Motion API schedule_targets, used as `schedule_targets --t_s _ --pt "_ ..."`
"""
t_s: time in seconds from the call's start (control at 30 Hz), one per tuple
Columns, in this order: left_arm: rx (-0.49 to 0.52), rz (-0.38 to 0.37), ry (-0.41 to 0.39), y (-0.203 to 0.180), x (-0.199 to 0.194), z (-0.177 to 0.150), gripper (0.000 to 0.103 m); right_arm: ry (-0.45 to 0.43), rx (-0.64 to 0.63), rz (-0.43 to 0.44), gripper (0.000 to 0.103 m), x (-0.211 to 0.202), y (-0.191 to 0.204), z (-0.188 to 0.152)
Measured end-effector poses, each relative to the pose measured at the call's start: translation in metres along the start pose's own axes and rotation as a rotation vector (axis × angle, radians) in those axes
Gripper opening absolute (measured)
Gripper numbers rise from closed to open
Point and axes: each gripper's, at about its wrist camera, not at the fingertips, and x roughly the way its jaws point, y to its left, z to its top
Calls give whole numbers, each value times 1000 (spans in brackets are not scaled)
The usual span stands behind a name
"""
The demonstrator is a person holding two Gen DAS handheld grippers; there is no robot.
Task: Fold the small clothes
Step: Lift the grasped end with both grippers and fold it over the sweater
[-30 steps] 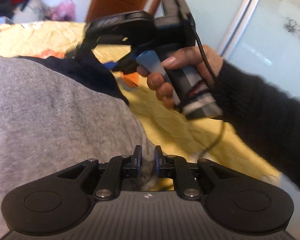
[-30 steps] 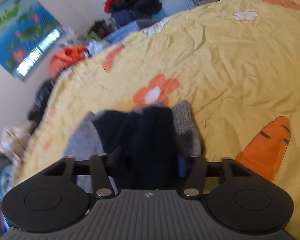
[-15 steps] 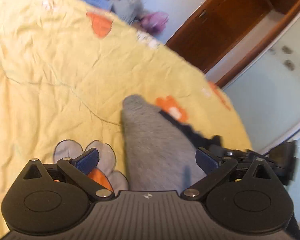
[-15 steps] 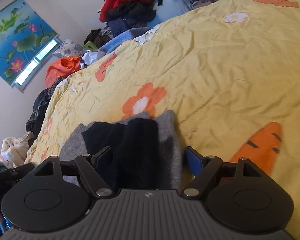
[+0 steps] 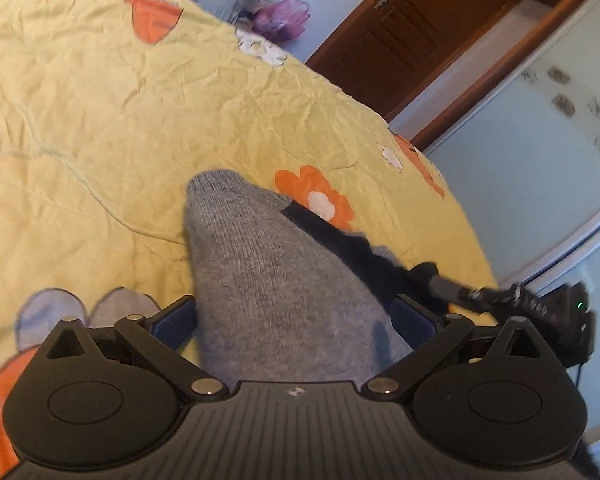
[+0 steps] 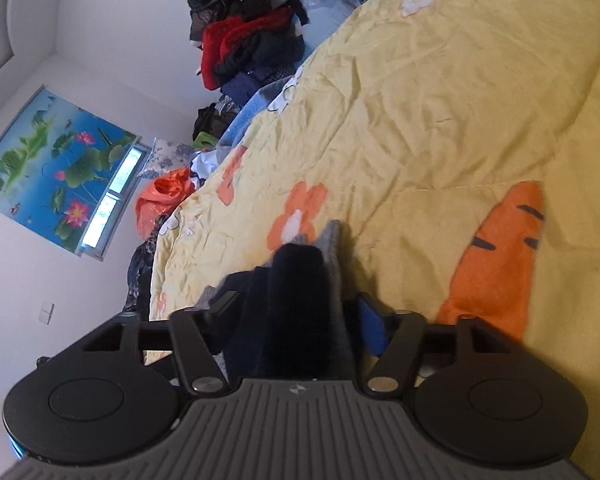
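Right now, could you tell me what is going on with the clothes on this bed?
A person is folding a small grey and dark knitted garment on a yellow flowered bedspread, with a handheld gripper in each hand. The left gripper has its jaws wide apart either side of the grey part, not pinching it. The right gripper is at the dark end, its jaws closing with the fabric between them. A pile of other clothes waits past the bed's edge.

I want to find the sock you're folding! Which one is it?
Look at the big yellow bedspread with orange flowers. Near one orange flower lies a grey knitted sock, between the left gripper's fingers. Unlike the clothes piled beyond the bed, it has a dark navy end.
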Motion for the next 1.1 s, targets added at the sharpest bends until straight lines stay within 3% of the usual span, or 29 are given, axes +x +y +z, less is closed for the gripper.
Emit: schedule_targets --t_s 0.03,0.1,0.13,0.17,0.23,0.37,0.5,0.6,0.67,0.73,0.77,0.8,0.87,0.97,1.1 --pt "-24 -22 -13 2 3 2 100 19 -10 -15 62 7 3 0" --pt "-54 -12 -4 5 10 8 59 46 -48 -32 49 21 11 -2" --pt "-73 7 27 9 15 11 35 67 -45 -56 25 29 13 -3" --pt "-80 -6 28 12 15 13 34 83 -44 -76 25 35 14 -4" --pt "5 17 20 5 7 15 30 63 -62 -64 25 34 18 -9" --pt "130 21 -26 -9 -23 23 29 31 -36 25 24 30 32 -14" --pt "164 66 -94 -4 -53 54 29 30 -33 112 24 50 59 -8" --pt "170 131 -93 12 -61 80 30 33 -26 152 24 77 78 1" --pt "215 197 -51 27 -48 88 39 42 -14 141 24 101 80 7" --pt "197 319 -19 46 -38 83 44 60 -29 64 31 130 77 9" --pt "171 326 -22 53 -41 79 53 68 -9 17 34 142 73 8" --pt "129 285 -45 59 -52 72 57 73 7 -15 35 147 69 6" --pt "64 189 -76 65 -78 52 71 72 -7 6 51 137 71 -4" --pt "28 85 -74 65 -111 8 72 82 -82 33 54 96 81 -24" --pt "49 46 -4 59 -125 -48 73 126 -127 -9 54 47 79 -65"
